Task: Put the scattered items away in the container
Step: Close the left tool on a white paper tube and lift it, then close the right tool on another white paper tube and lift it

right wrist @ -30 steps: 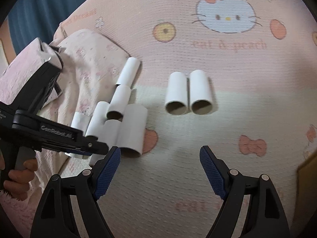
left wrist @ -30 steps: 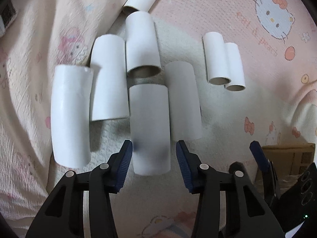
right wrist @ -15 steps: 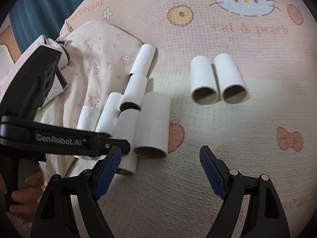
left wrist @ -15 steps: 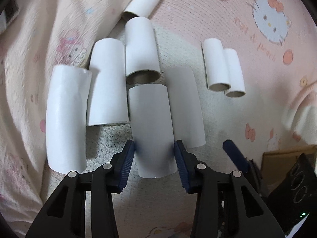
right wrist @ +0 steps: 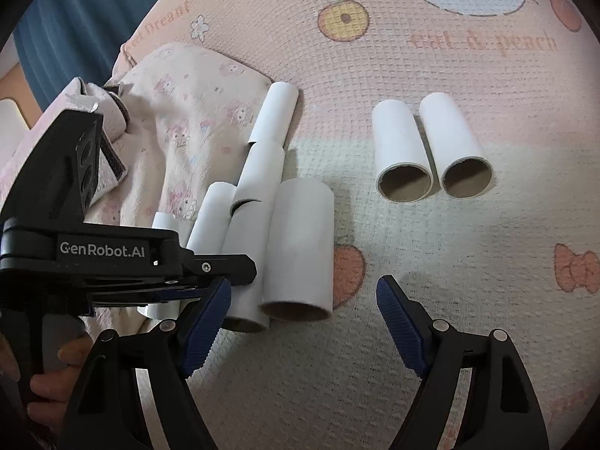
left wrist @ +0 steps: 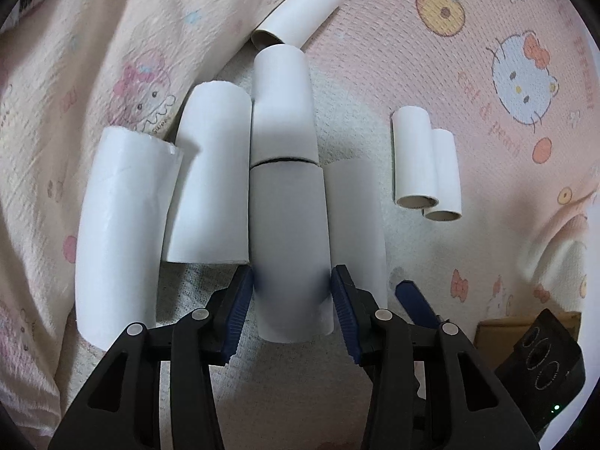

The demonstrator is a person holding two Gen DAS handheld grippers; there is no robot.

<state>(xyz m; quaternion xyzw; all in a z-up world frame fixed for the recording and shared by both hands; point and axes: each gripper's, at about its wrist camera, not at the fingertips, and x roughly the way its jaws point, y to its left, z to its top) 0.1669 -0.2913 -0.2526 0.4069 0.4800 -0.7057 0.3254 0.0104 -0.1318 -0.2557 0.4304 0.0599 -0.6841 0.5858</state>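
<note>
Left gripper [left wrist: 291, 300]: fingers closed in on the near end of the centre tube [left wrist: 288, 247], blue pads touching both its sides. Right gripper [right wrist: 302, 322]: fingers spread wide, nothing between them, over the mat [right wrist: 468, 262].

Centre tube lies in a cluster on the mat, end-to-end with another tube [left wrist: 282, 105] behind it, a tube just beside it on each side [left wrist: 210, 176] [left wrist: 356, 225], and a bent tube [left wrist: 120, 232] furthest left.

Left view only: a cardboard box corner [left wrist: 525, 332], low right. Right view only: open brown ends of the tube pair [right wrist: 403, 150] [right wrist: 455, 146], well apart from the cluster, plus the person's hand [right wrist: 48, 382] on the left gripper handle.

Since 1 s ago: left fingers, then apart short of the tube, have moved forward and narrowed onto it. Right fingers unchanged in width; the tube pair sits closer in its view.
</note>
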